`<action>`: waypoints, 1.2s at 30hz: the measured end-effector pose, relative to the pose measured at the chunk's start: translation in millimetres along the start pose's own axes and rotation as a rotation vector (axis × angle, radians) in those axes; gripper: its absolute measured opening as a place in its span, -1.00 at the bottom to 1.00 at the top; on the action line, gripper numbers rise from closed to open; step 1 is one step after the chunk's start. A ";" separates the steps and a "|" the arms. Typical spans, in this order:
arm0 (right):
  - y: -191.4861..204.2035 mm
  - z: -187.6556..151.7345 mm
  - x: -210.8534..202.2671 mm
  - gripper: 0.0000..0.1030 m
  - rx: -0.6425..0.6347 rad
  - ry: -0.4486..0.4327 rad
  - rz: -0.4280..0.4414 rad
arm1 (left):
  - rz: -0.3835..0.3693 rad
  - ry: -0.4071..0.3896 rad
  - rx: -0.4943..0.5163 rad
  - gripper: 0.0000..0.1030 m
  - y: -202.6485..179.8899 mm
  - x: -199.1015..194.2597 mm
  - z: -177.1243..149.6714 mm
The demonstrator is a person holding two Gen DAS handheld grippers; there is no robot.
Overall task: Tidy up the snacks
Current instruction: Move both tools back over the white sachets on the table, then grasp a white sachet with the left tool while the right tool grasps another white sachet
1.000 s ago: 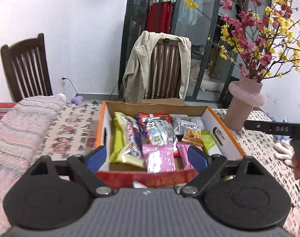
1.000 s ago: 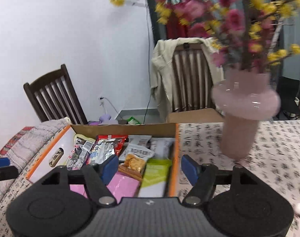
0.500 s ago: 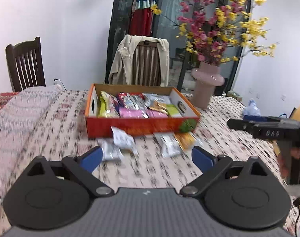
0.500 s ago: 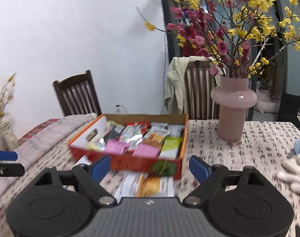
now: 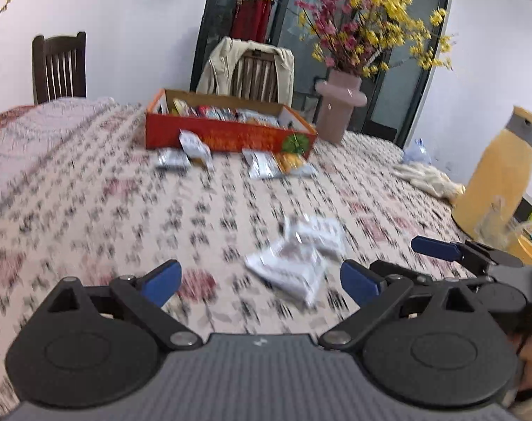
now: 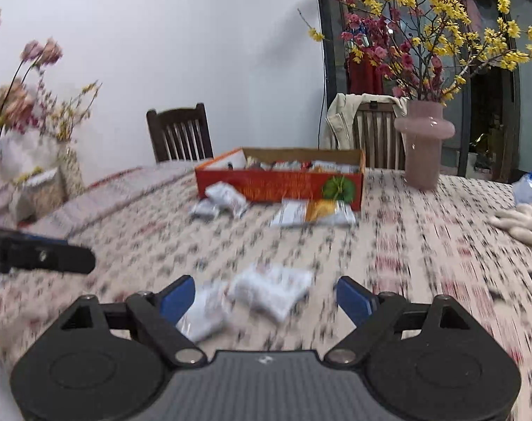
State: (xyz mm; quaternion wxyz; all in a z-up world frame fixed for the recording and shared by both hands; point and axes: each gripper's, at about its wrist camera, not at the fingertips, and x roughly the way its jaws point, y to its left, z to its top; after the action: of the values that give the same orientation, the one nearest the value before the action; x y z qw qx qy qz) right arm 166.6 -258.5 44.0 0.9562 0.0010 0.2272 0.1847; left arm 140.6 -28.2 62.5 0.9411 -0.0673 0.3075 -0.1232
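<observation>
Lying between both spread tools (image 5: 260, 280) (image 6: 266, 298): white snack packets (image 6: 269, 289); nothing gripped.

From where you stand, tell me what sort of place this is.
Most likely a home dining room: a patterned tablecloth covers the table, wooden chairs stand around it, one draped with a jacket, and a pink flower vase sits beside the snack box.

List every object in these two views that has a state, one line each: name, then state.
left gripper: jaws open, holding nothing
right gripper: jaws open, holding nothing
snack box: open-topped, packets inside
white packets: loose on the tablecloth, near both grippers
packets by the box: loose, lying outside the box
pink vase: upright, holding flowering branches
yellow flask: upright, capped
</observation>
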 end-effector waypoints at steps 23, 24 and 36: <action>-71.0 -63.3 -46.9 0.77 0.204 -0.013 -0.136 | 0.095 0.146 0.041 0.80 -42.4 139.0 19.2; -73.6 -60.2 -45.0 0.77 0.204 -0.011 -0.137 | 0.104 0.145 0.058 0.71 -40.7 141.3 20.7; -69.9 -2.6 29.7 0.76 0.114 0.075 -0.069 | 0.047 0.089 0.167 -0.07 -18.6 118.1 25.5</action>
State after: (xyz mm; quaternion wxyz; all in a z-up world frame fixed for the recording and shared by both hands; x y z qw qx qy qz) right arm 214.7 -313.4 22.7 0.9511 0.0408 0.2731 0.1384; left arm 244.3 -77.1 20.3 0.9315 0.0240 0.3393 -0.1290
